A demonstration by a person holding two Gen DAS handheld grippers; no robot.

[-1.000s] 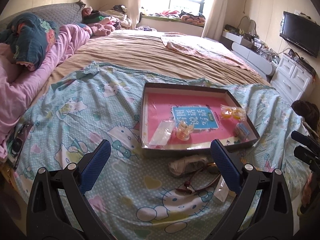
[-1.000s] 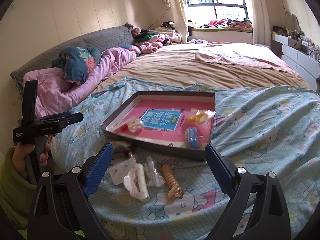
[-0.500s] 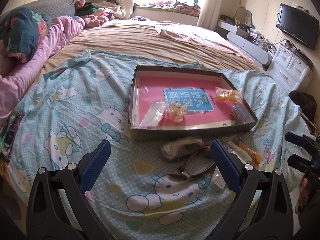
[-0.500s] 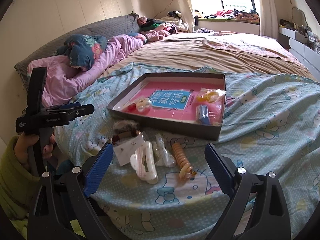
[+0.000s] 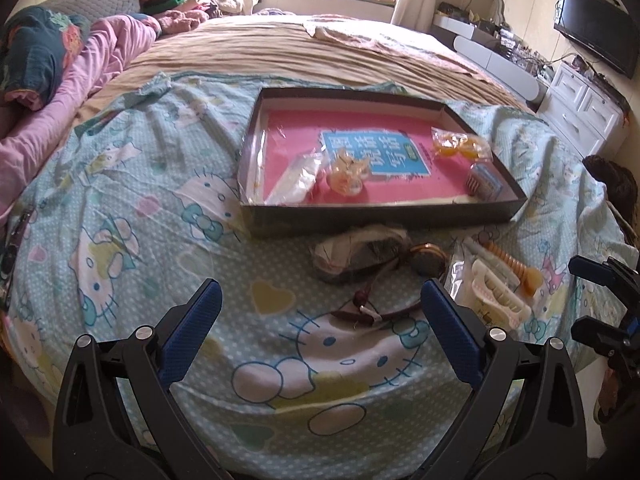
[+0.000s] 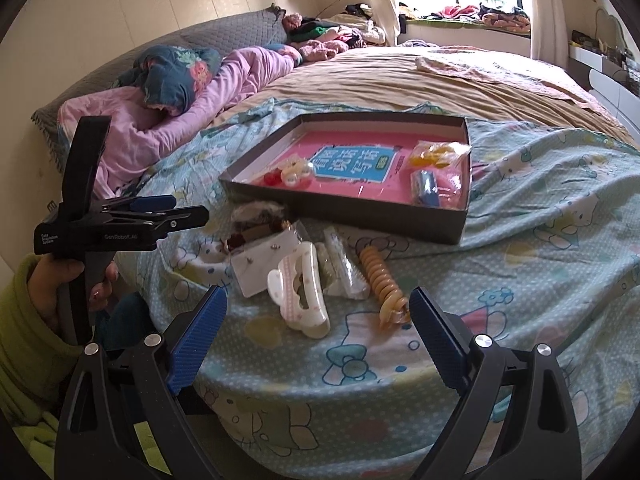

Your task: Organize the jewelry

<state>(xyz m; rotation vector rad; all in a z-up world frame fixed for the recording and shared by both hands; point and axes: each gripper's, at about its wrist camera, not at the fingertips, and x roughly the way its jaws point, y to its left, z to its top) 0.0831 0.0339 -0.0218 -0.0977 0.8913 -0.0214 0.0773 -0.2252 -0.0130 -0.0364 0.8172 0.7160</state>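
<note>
A dark shallow box (image 5: 372,216) with a pink liner lies on the blue cartoon bedsheet and holds several bagged trinkets; it also shows in the right wrist view (image 6: 360,210). In front of it lie a cord necklace with a round pendant (image 5: 430,258), a crumpled pouch (image 5: 360,250), a white claw clip (image 6: 300,292), an orange spiral hair tie (image 6: 382,280) and small clear bags (image 6: 340,268). My left gripper (image 5: 318,328) is open and empty, just short of the necklace. My right gripper (image 6: 318,332) is open and empty, just short of the clip and hair tie.
Pink bedding and pillows (image 5: 80,64) lie at the left of the bed. A white dresser (image 5: 588,108) and a wall TV (image 5: 596,36) stand at the right. The bed edge curves down just below both grippers.
Both grippers have moved forward and lower toward the loose items in front of the box. Both stay open and empty.
</note>
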